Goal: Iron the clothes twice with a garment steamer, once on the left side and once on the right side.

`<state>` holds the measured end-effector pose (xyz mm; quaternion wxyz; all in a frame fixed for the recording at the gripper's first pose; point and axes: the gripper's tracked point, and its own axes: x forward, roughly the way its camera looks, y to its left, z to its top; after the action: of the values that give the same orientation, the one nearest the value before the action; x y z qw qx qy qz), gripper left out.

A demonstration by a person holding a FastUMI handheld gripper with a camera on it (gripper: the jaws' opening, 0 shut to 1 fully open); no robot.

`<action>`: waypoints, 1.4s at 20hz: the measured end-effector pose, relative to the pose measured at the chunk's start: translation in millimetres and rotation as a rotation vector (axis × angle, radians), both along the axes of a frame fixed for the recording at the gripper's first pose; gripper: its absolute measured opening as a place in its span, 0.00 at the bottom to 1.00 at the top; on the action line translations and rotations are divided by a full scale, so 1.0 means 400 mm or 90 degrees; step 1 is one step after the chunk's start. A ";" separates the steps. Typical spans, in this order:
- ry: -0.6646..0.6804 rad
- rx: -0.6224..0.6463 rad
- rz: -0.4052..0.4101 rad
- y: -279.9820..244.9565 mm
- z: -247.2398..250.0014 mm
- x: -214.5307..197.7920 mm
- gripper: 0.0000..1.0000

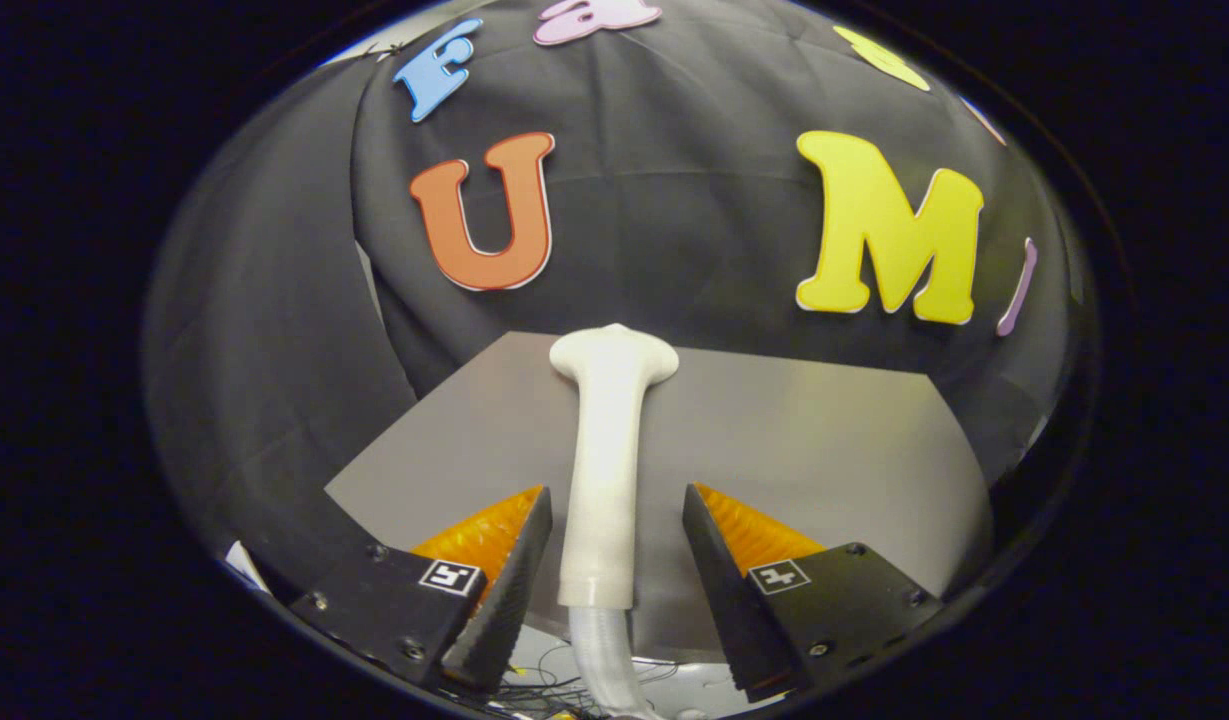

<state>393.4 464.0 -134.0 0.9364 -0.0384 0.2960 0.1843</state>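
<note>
The white garment steamer (606, 440) lies on the grey table (824, 440), its flared head pointing away from me toward the black cloth wall. Its long handle runs back between my fingers, and a ribbed pale hose (602, 650) leaves its near end below them. My gripper (617, 495) is open and straddles the handle. A small gap shows on the left side and a wider one on the right, so neither finger presses on it.
The black cloth wall (674, 230) rises right behind the table's far edge and drapes down past its left side. Thin dark wires (549, 690) lie on a pale surface below the near end of the handle.
</note>
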 end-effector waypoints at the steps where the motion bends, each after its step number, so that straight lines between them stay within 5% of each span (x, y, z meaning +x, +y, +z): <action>1: 0.011 -0.004 -0.004 -0.008 -0.019 0.006 0.80; 9: 0.040 -0.013 0.001 0.025 -0.033 0.031 0.58; 12: 0.053 -0.012 0.000 0.032 -0.035 0.028 0.41; 22: 0.031 0.049 -0.004 0.009 -0.011 0.007 0.34; 28: -0.044 0.082 0.017 -0.020 0.105 -0.038 0.34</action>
<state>378.0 455.9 -92.1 0.9441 0.0114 0.2506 0.2139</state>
